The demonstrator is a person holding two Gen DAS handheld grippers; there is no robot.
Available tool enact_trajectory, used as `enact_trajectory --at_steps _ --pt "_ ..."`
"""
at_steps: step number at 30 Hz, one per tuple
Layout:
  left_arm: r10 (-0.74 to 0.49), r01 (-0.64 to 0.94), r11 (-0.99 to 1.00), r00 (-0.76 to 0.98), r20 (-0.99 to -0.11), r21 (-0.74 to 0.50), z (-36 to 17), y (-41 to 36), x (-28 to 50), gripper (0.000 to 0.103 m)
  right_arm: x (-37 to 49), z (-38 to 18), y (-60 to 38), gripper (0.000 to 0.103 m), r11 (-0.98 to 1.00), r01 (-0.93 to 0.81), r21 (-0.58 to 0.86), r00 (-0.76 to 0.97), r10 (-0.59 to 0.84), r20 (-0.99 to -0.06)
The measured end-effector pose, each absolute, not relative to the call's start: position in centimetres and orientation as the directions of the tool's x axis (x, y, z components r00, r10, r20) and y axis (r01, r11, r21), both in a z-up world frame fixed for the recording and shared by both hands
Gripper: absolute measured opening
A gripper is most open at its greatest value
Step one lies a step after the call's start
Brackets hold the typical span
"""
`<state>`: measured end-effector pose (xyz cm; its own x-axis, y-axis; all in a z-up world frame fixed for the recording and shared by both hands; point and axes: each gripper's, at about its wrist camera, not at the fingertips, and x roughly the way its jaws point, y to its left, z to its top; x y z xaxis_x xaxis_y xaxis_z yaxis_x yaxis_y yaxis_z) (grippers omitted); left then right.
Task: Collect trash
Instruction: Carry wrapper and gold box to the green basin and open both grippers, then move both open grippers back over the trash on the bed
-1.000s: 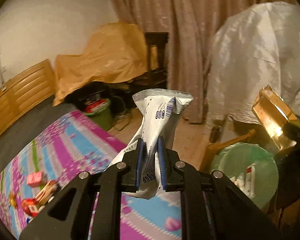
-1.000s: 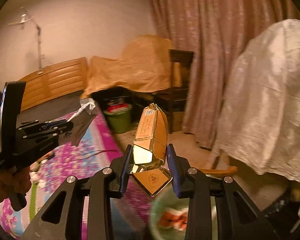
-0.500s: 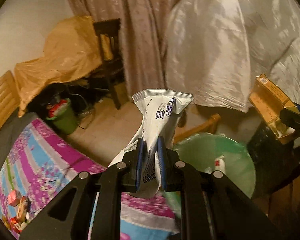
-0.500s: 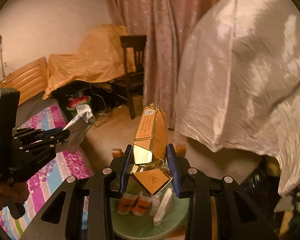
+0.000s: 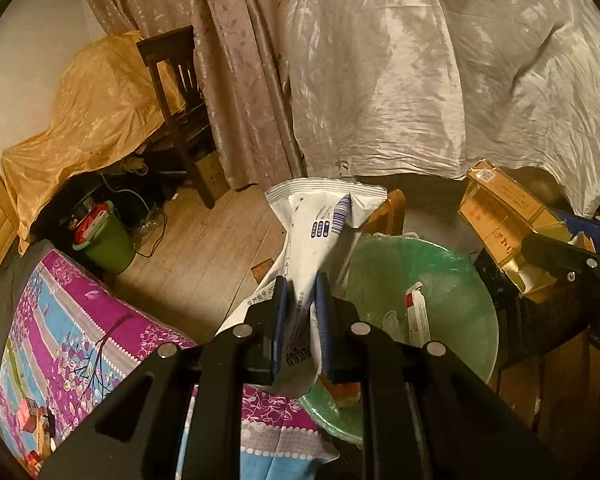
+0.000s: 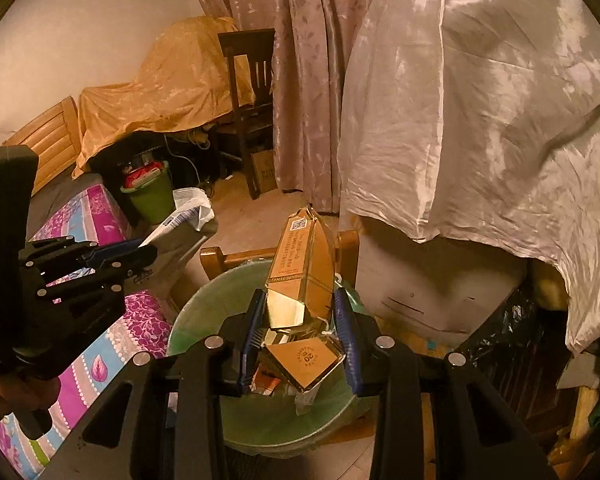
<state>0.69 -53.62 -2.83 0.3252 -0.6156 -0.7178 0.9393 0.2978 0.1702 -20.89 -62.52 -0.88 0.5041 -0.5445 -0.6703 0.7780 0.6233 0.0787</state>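
Note:
My left gripper [image 5: 301, 312] is shut on a crumpled white snack wrapper [image 5: 318, 232] and holds it at the near-left rim of a green-lined trash bin [image 5: 456, 280]. The bin holds several bits of packaging. My right gripper [image 6: 300, 332] is shut on a flattened gold cigarette carton [image 6: 302, 264] directly above the same bin [image 6: 220, 300]. In the right wrist view the left gripper [image 6: 112, 260] shows at the left with the wrapper [image 6: 184, 216]. In the left wrist view the carton [image 5: 508, 220] shows at the right.
A bed with a purple and blue patterned sheet [image 5: 76, 336] lies left of the bin, with small cartons [image 5: 32, 420] on it. A second green bin [image 5: 108, 240], a dark chair [image 5: 176, 92] and white-draped furniture [image 5: 440, 80] stand behind. A wooden stool [image 6: 220, 256] is beside the bin.
Both grippers swung right from the bed toward the trash bin and came down closer. The bin now sits under the carton and beside the wrapper. Both grips are unchanged.

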Motion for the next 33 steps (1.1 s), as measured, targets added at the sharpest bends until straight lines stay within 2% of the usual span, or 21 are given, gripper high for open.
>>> enact_trajectory --at_steps 11,17,19,21,22,33 --pt "-0.608 0.939 0.296 0.327 -0.723 0.176 -3.1 -53.9 0.5 0.014 -20.8 -0.9 -62.7 0.036 0.629 0.772 0.088 0.512 -0.534 -0.673" --pt "-0.616 0.958 0.263 0.257 -0.745 0.114 -3.1 -54.3 0.7 0.014 -20.0 -0.8 -63.0 0.037 0.65 0.755 0.087 0.525 -0.519 -0.674" --pt "-0.615 0.969 0.238 0.203 -0.762 0.067 -3.4 -54.4 0.9 0.019 -19.2 -1.4 -63.2 0.038 0.679 0.729 0.085 0.533 -0.486 -0.693" --pt "-0.599 0.971 0.236 0.176 -0.781 0.038 -3.8 -54.6 1.3 0.05 -19.1 -1.8 -63.2 0.051 0.666 0.743 0.068 0.515 -0.503 -0.694" --pt "-0.603 0.967 0.251 0.186 -0.776 0.036 -3.9 -54.5 1.5 0.053 -19.2 -1.9 -63.3 0.055 0.665 0.743 0.073 0.518 -0.502 -0.692" --pt "-0.598 0.955 0.291 0.23 -0.768 0.059 -4.4 -53.3 2.4 0.053 -20.3 -2.9 -63.4 0.052 0.637 0.765 0.101 0.508 -0.498 -0.703"
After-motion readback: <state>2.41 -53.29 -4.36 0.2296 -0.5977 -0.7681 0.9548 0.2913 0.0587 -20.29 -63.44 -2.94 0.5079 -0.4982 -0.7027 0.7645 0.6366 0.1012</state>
